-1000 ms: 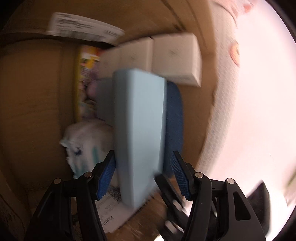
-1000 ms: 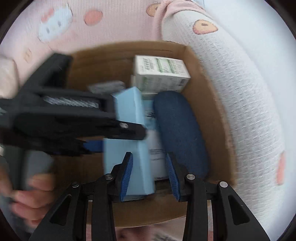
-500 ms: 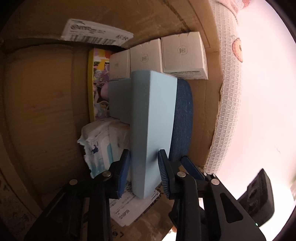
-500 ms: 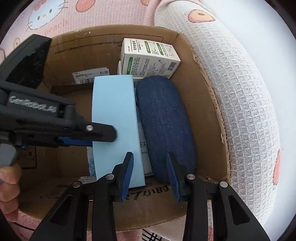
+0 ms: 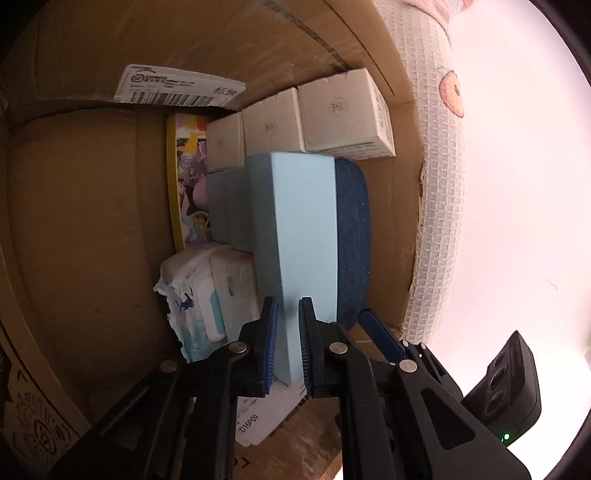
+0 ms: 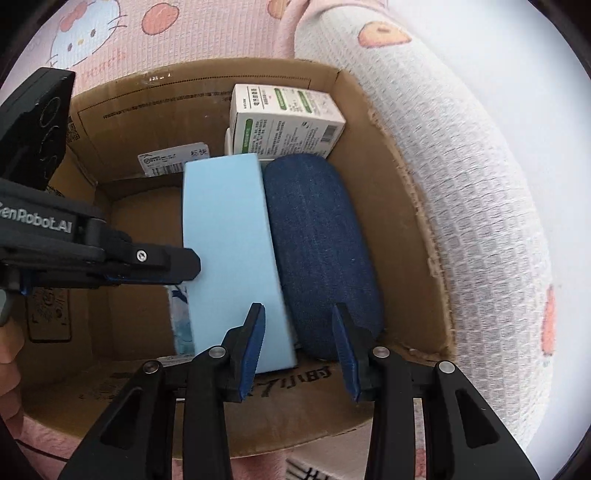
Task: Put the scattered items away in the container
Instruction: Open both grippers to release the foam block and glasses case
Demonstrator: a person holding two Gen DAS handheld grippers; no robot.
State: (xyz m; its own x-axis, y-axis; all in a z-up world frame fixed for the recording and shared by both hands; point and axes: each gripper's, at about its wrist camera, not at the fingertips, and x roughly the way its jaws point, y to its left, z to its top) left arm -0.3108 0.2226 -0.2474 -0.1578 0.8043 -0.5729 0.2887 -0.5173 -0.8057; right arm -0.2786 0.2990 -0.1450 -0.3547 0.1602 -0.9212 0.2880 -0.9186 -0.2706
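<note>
An open cardboard box (image 6: 147, 122) holds a light blue box (image 6: 229, 240) standing beside a dark denim case (image 6: 321, 251). Behind them are white and green cartons (image 6: 284, 122). My left gripper (image 5: 288, 347) reaches in from the left side, its jaws closing down to a narrow slit. The near end of the light blue box (image 5: 306, 229) shows through that slit, and I cannot tell whether the pads touch it. My right gripper (image 6: 299, 350) hangs open above the near ends of the blue box and the denim case (image 5: 351, 240), gripping nothing.
A wipes pack (image 5: 203, 295) and a colourful flat pack (image 5: 188, 184) lie deeper in the box, left of the blue one. A white waffle blanket (image 6: 480, 221) presses against the box's right wall. Pink cartoon bedding (image 6: 85, 33) lies behind.
The left jaws have gone from wide around the light blue box to nearly together. The light blue box has settled upright against the denim case. The right gripper has kept still.
</note>
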